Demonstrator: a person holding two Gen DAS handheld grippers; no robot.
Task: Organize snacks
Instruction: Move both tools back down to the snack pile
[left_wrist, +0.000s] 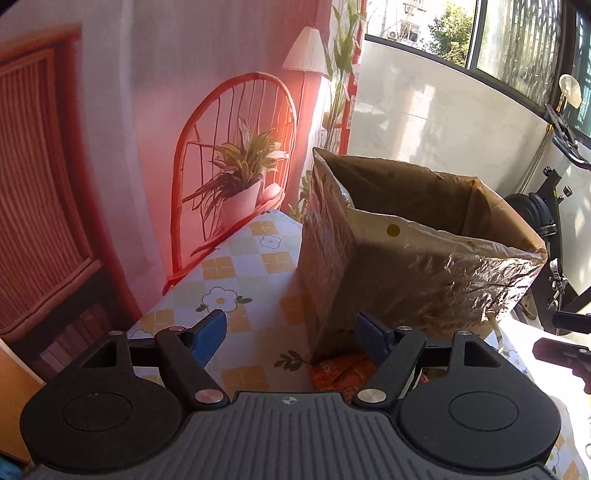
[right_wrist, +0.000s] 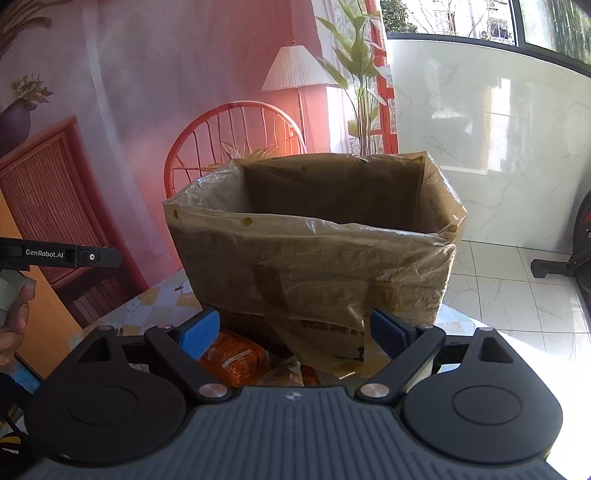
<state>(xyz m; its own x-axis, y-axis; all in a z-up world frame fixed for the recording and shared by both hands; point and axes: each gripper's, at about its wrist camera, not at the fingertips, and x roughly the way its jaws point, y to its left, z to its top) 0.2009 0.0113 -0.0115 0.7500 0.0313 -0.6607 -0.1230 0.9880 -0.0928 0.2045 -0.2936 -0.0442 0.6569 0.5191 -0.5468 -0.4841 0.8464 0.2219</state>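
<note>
Item: lined cardboard box (right_wrist: 314, 254), open-topped, upright on the table (left_wrist: 236, 273). Orange snack packet (right_wrist: 236, 354) lying at its foot, near side. Left hand-held gripper (left_wrist: 291, 332): wide, empty. Right hand-held gripper (right_wrist: 291, 332): wide, empty, above the packet. Step: likely picking. Next: lower, straddle packet, close, lift into box.

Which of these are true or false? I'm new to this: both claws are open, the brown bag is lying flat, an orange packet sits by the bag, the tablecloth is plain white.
1. Both the left gripper and the right gripper are open. True.
2. The brown bag lies flat. False: it stands upright, mouth open.
3. An orange snack packet lies at the bag's base. True.
4. The tablecloth is plain white. False: it is checkered with flowers.
</note>
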